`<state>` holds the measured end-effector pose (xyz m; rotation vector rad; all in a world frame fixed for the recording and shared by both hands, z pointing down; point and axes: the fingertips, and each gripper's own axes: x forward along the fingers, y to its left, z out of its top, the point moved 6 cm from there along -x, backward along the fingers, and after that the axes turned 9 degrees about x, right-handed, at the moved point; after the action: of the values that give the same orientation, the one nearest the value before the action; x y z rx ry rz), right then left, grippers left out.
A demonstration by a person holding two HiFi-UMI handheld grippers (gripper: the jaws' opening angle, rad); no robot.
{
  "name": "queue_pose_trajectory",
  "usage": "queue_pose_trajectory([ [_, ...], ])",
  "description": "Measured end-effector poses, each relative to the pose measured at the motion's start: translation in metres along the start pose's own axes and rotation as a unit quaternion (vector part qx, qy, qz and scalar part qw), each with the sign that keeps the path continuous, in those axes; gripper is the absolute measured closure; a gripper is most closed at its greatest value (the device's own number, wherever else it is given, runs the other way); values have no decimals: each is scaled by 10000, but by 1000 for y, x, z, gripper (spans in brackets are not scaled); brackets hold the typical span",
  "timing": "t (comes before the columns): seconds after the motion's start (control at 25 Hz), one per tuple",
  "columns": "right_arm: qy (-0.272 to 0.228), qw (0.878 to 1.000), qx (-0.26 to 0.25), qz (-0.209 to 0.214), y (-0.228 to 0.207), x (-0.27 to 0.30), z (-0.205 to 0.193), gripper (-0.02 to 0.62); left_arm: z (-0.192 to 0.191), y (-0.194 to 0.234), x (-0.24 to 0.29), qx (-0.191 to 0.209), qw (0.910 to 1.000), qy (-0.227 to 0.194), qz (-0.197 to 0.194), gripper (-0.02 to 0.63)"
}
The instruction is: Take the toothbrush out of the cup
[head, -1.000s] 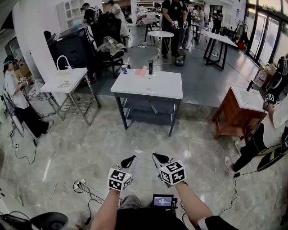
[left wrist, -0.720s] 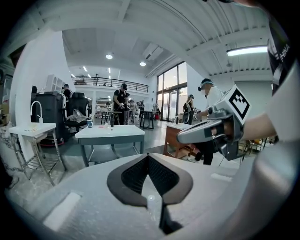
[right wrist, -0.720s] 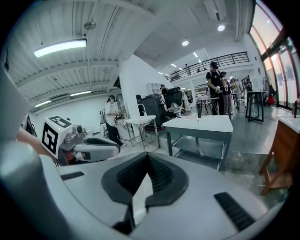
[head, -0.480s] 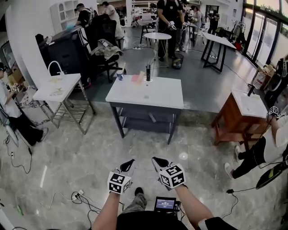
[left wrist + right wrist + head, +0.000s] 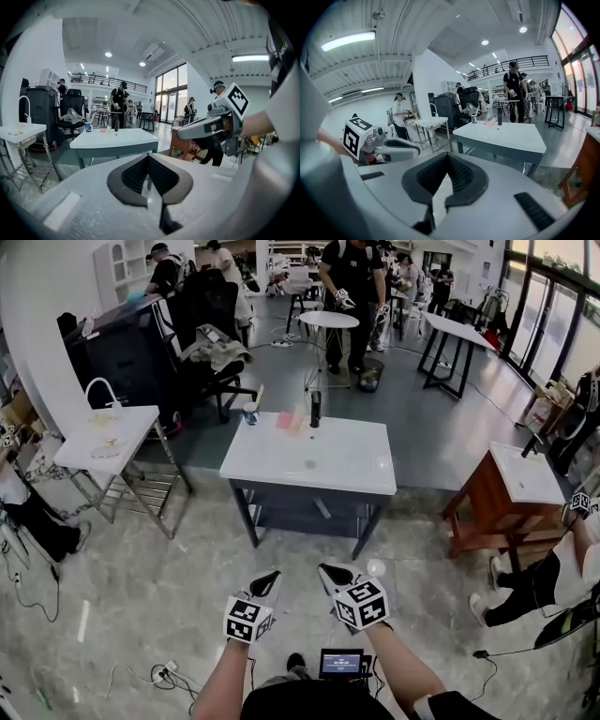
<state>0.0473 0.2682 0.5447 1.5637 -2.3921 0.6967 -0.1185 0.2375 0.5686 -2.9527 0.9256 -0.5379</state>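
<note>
A small cup [image 5: 250, 413] with a toothbrush [image 5: 258, 396] sticking up out of it stands at the far left corner of a white-topped table [image 5: 319, 465]. The cup [image 5: 88, 126] looks tiny in the left gripper view, and it is also small in the right gripper view [image 5: 474, 119]. My left gripper [image 5: 271, 577] and right gripper [image 5: 328, 571] are side by side over the floor, well short of the table. Both are shut with nothing between the jaws. Both point toward the table.
A black faucet [image 5: 316, 409] and a pink item [image 5: 286, 420] stand near the cup. A white side table [image 5: 89, 442] is at left and a wooden cabinet [image 5: 506, 498] at right. Several people stand or sit around the room. Cables [image 5: 169, 671] lie on the floor.
The white-topped table has come nearer and lower in the head view as I move toward it. Both grippers keep their place in the view and stay shut.
</note>
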Motion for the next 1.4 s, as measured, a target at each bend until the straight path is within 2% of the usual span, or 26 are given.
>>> queue_pose_trajectory([
  [0.48, 180, 9998, 93, 66, -34, 79, 31, 586, -8, 65, 55, -172, 9997, 163, -84, 597],
  [0.72, 247, 9992, 66, 307, -71, 132, 57, 586, -5, 105, 101, -217, 9993, 276, 123, 597],
  [1.16, 260, 9972, -57, 702, -153, 213, 135, 586, 38, 181, 193, -203, 9976, 326, 575, 597],
  [1.4, 356, 9953, -78, 899, -172, 245, 153, 586, 41, 205, 214, -273, 9958, 405, 769, 597],
])
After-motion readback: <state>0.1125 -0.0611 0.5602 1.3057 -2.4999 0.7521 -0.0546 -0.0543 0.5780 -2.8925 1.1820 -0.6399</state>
